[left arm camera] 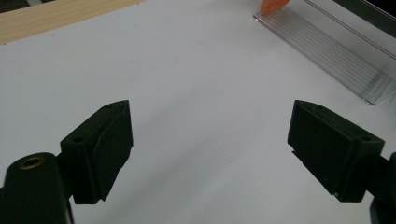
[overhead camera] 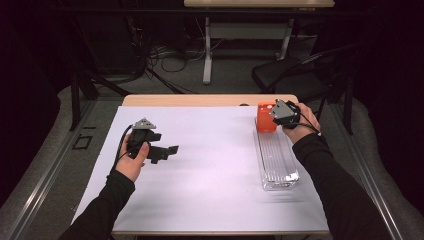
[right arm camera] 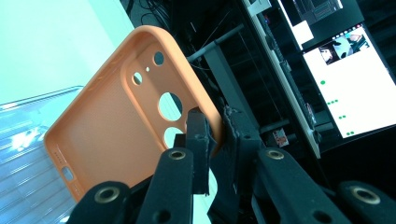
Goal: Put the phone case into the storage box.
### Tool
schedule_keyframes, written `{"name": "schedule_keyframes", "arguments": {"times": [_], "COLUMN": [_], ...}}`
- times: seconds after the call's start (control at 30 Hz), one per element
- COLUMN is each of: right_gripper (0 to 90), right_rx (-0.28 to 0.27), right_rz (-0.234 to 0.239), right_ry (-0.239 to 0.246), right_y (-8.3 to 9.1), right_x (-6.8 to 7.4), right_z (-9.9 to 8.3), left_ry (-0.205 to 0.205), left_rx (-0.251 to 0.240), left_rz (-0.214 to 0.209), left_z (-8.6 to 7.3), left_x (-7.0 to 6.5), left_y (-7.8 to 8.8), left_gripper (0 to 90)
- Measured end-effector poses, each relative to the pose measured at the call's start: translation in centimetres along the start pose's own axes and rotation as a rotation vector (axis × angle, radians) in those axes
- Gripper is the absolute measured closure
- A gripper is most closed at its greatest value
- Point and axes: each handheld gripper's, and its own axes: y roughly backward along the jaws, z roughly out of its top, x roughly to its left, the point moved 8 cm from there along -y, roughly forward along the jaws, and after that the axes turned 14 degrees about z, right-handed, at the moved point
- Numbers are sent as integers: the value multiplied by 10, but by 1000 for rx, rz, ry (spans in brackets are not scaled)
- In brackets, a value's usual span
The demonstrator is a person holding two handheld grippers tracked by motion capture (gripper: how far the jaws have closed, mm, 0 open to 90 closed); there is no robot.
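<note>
An orange phone case (right arm camera: pixel 116 126) with round camera holes is pinched at its edge by my right gripper (right arm camera: pixel 215 135), which is shut on it. From above, the orange case (overhead camera: pixel 265 118) hangs at the far end of a clear plastic tray (overhead camera: pixel 276 162), with the right gripper (overhead camera: pixel 283 114) just right of it. My left gripper (overhead camera: pixel 167 151) hovers over the white mat at the left, jaws wide open and empty. Its two black fingers (left arm camera: pixel 100 149) frame bare white mat, with the clear tray (left arm camera: pixel 327 51) at the upper right.
A white mat (overhead camera: pixel 210 165) covers most of the wooden table (overhead camera: pixel 200 100). A black chair (overhead camera: pixel 290 75) and another table's legs stand beyond the far edge. A lit monitor (right arm camera: pixel 350 88) shows in the right gripper view.
</note>
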Motion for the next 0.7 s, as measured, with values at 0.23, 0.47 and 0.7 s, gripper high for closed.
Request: {"name": "schedule_keyframes", "arguments": {"times": [0.23,0.47,0.7], "right_gripper": [816,814,807], "right_rx": [2,-1,9], "right_rz": [-1,-4,-3], "right_ry": [3,23,42], "right_y": [-2,-3,-5], "right_x": [0,-1,-4], "right_z": [-2,-3,-8], "left_ry": [3,2,6], "left_rx": [4,8,11], "left_rz": [-1,0,2], "left_z": [-2,-3,-4], "left_x": [0,0,0], "left_y": [-1,-4,-3], "left_gripper": [144,144,143]}}
